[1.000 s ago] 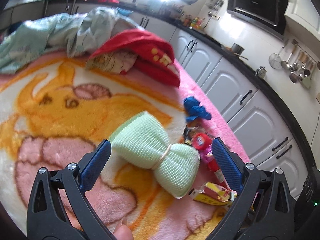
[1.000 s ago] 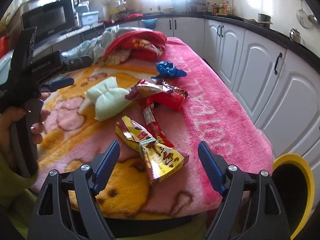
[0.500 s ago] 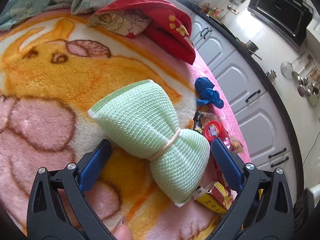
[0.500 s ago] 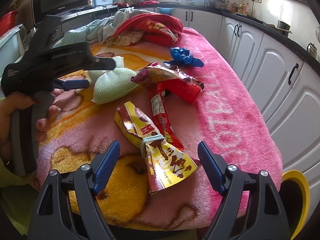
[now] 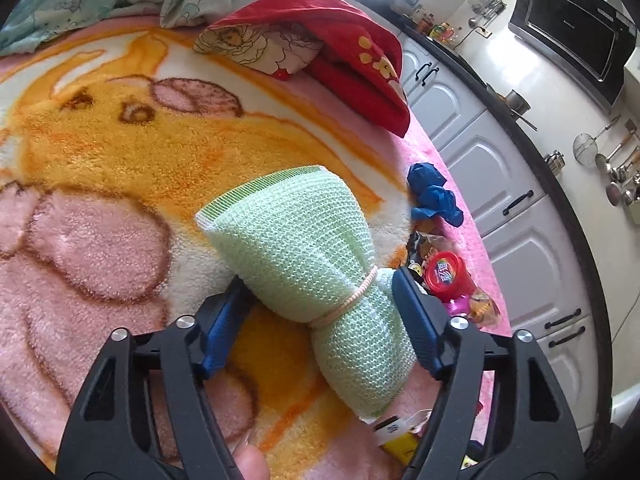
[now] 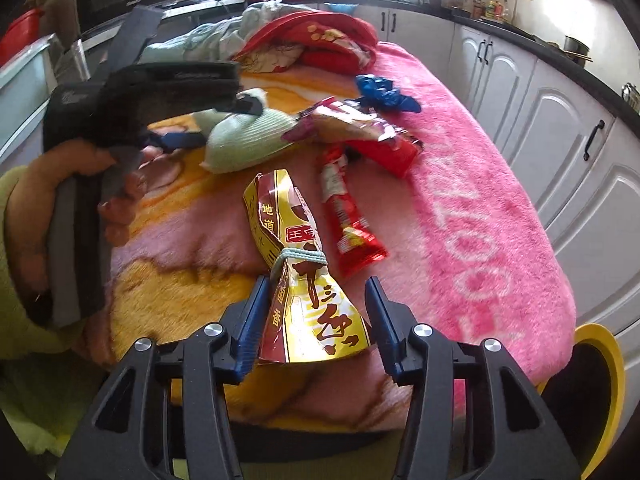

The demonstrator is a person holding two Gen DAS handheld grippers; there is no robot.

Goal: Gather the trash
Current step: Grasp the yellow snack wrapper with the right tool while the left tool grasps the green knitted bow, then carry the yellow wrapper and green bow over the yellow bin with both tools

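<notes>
Two tools closing in together: left tool [image 5: 318, 312] straddling green cloth bundle [image 5: 308, 276], right tool [image 6: 316, 320] straddling yellow snack wrapper [image 6: 304, 276] on blanket [image 6: 472, 216]. Both gaping, nothing clamped. Probably needing a squeeze next, then carrying toward yellow bin [image 6: 610, 384].

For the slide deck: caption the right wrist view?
Right gripper straddles tied yellow snack wrapper on pink blanket, jaws closing.
</notes>
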